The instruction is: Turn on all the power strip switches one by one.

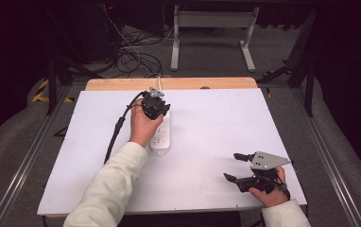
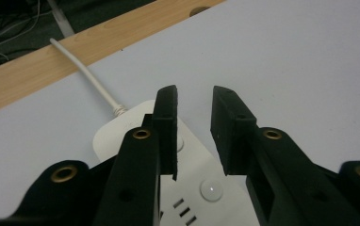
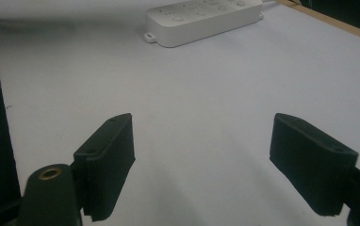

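1. My left tongs [image 2: 194,129] hang right over the far end of the power strip [image 1: 161,135], tips pointing down at it. The jaws are a little apart with nothing between them, and I see no contact with the strip.
2. The strip's long axis runs from near me towards the far edge of the tabletop [image 1: 207,118]. Its cord [image 2: 86,75] leaves the far end.
3. My right tongs [image 1: 236,167] are released, jaws wide, low at the near right and well apart from the strip. So my left hand is much the nearer.
4. The strip is white and flat with rounded corners. It has a round button [image 2: 211,189] beside socket slots, just below my left tongs.
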A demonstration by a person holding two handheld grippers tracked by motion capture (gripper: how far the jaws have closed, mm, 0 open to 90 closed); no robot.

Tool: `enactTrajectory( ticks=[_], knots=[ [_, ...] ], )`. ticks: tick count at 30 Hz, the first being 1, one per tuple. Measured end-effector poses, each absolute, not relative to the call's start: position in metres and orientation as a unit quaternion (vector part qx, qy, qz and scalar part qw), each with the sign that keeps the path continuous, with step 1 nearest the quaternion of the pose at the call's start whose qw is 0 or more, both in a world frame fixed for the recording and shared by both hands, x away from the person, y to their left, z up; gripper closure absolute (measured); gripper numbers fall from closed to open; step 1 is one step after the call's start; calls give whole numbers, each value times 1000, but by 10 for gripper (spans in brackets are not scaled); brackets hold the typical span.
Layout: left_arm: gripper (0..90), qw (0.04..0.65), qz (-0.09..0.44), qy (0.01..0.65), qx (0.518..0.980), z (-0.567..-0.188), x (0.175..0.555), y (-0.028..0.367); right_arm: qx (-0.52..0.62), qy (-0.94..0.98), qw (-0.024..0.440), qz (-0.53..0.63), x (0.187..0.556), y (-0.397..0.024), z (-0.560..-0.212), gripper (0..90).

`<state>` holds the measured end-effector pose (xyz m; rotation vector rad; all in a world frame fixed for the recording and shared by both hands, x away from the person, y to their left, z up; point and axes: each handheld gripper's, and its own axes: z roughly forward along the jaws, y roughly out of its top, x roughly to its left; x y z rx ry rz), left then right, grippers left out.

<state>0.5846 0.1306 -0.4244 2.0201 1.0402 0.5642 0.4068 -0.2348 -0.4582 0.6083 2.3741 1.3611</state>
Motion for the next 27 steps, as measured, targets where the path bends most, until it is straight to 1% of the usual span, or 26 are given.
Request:
enactTrajectory(
  ticks=[3,7,9,13,17,20,22,24,27],
  knots=[
    [715,409,216,398,792,-417,572,135,214,834,170,479,406,-235,-458,233],
    [602,428,214,381,791,-408,555,142,218,833,171,479,406,-235,-457,230],
    [587,432,210,371,795,-402,544,146,218,833,171,479,406,-235,-457,228],
    [566,459,223,356,783,-395,517,165,221,831,172,480,407,-235,-457,224],
    [473,478,233,345,774,-393,488,185,222,829,171,484,407,-235,-457,221],
    [406,488,241,335,769,-397,467,199,225,828,170,486,407,-235,-457,215],
    [343,496,245,323,768,-402,452,209,226,826,168,488,407,-236,-456,212],
    [305,494,254,312,771,-411,435,218,229,824,167,491,408,-237,-456,210],
    [267,500,277,303,762,-432,410,235,232,822,166,492,408,-238,-456,209]
  ],
)
